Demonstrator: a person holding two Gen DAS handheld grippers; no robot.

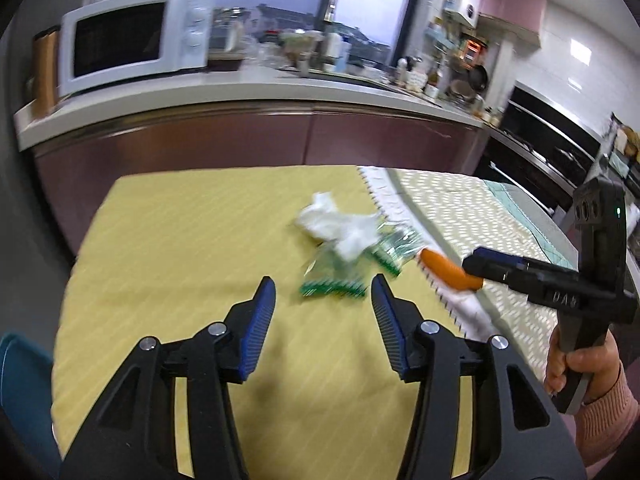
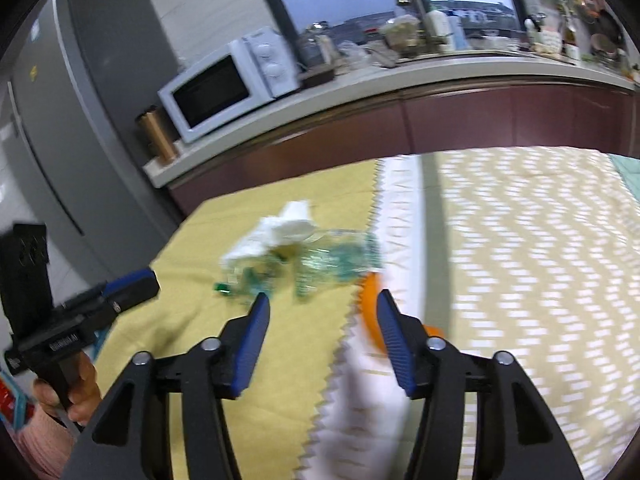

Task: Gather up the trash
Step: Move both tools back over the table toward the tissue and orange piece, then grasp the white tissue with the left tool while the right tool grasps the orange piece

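Both the left gripper [image 1: 323, 294] and right gripper [image 2: 323, 310] are held apart, empty, near the crumpled tissue [image 1: 336, 224]; an orange piece [image 1: 448, 270], seemingly peel, lies beside it.

The right gripper [image 2: 322, 300] hangs over the yellow cloth [image 2: 192, 320], jaws apart with nothing between them. Just beyond its tips lies the trash — a crumpled white tissue [image 2: 280, 228] touching clear green-printed wrappers [image 2: 320, 264]. An orange peel [image 2: 370, 312] sits right of the wrappers, partly behind the right finger. The left gripper [image 2: 132, 286] hovers left of the wrappers.
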